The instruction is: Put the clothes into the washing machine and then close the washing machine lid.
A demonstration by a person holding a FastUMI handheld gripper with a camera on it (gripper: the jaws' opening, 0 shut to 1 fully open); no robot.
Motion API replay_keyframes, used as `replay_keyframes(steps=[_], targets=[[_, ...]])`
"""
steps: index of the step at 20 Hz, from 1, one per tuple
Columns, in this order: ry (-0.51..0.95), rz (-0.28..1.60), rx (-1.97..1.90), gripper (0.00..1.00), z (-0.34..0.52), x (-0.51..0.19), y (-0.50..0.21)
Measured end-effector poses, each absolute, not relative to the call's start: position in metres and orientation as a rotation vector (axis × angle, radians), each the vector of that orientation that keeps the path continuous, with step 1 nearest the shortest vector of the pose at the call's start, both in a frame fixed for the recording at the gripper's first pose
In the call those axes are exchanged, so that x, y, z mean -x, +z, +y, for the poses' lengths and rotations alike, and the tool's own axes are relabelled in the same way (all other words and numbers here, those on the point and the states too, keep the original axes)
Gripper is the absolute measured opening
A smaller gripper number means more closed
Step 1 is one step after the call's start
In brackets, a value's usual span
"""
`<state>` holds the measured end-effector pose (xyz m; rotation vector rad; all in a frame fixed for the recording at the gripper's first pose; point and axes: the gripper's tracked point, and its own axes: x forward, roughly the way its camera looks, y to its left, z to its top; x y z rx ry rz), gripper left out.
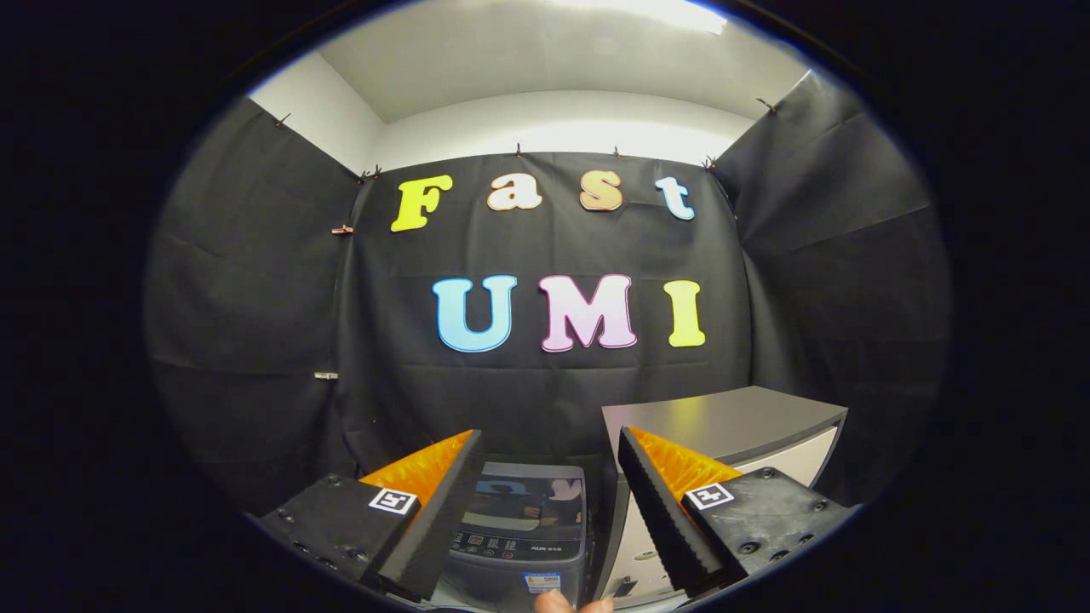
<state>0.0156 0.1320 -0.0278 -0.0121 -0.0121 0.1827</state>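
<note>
A small dark grey washing machine (pixel 521 532) stands below and between my fingers, seen from above. Its glossy lid lies flat and shut, with a control panel along its near edge. My gripper (pixel 549 443) is open, held well above the machine, with nothing between the fingers. No clothes are in sight.
A grey-topped cabinet (pixel 724 421) with a white front stands just right of the machine, beyond my right finger. A person's fingertips (pixel 572 604) show at the machine's near edge. Black cloth walls close the booth on three sides.
</note>
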Motion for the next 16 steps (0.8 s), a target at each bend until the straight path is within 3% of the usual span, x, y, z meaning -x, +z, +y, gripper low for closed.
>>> replay_keyframes(steps=[16], targets=[[0.19,-0.036,0.017,0.98,0.135,-0.0122,-0.0197]])
